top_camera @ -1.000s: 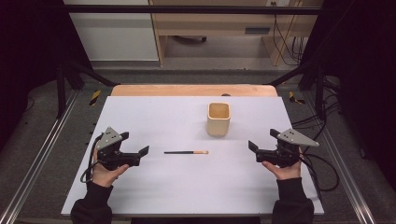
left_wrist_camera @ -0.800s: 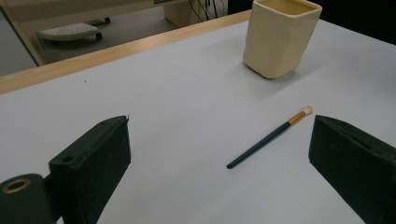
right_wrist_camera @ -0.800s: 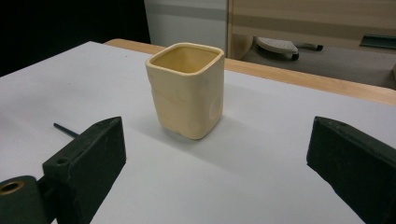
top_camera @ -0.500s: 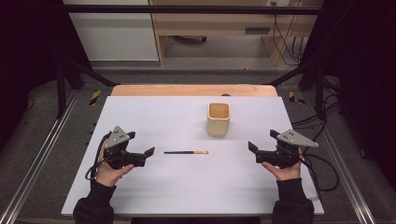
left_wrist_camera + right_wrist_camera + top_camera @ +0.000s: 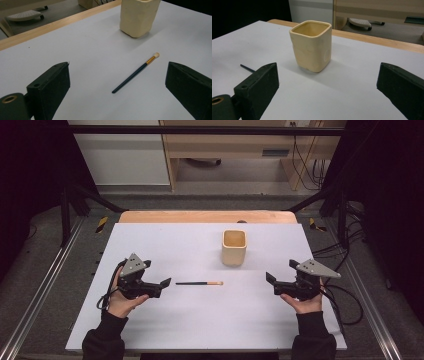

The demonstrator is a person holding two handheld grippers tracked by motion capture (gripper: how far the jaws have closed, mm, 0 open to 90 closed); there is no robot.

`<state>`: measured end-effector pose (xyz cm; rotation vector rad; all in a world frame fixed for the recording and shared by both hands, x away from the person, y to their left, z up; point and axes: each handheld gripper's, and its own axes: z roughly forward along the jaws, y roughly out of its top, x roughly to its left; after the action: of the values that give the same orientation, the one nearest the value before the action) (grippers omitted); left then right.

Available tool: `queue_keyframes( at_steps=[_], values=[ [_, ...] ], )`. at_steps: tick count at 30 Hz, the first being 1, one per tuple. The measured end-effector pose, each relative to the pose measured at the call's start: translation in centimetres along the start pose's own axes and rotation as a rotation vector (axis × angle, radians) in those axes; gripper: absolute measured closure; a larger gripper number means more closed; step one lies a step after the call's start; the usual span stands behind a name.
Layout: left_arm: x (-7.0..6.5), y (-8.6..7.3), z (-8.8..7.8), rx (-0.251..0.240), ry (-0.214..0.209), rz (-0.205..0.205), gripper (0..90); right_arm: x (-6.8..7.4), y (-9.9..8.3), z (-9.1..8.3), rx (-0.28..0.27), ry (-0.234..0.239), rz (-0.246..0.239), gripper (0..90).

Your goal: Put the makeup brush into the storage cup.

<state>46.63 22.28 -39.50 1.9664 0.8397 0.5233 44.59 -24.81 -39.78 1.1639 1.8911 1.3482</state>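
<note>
White sheeting covers the table (image 5: 200, 320), with a wooden edge showing at its far side. On it lies a slim makeup brush (image 5: 199, 283), dark handle toward the person's left, pale tip toward the right. Just beside the handle end hovers the left gripper (image 5: 162, 284), jaws wide apart and holding nothing. Beyond the brush tip stands an upright, square cream cup (image 5: 234, 247). Well to the right, the right gripper (image 5: 270, 280) is likewise spread and empty.
</note>
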Motion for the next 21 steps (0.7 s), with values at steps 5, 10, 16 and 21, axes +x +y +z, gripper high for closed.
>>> queue_keyframes(
  at_steps=[5, 10, 16, 21],
  values=[
    [-0.1, 0.2, 0.6, 0.020, -0.014, 0.010, 5.3, 0.1, 0.0, 0.1, 0.007, 0.002, -0.002, 4.2],
    [-0.2, 0.4, 1.0, 0.036, -0.025, 0.023, 5.5, 0.1, -0.1, 0.1, 0.007, 0.004, -0.002, 4.1],
    [-0.4, 0.9, 1.5, 0.048, -0.035, 0.038, 5.5, 0.1, -0.1, 0.2, 0.012, 0.007, -0.004, 4.0],
    [-0.6, 1.2, 2.0, 0.052, -0.046, 0.045, 5.6, 0.1, -0.1, 0.2, 0.013, 0.009, -0.002, 4.0]
  ],
)
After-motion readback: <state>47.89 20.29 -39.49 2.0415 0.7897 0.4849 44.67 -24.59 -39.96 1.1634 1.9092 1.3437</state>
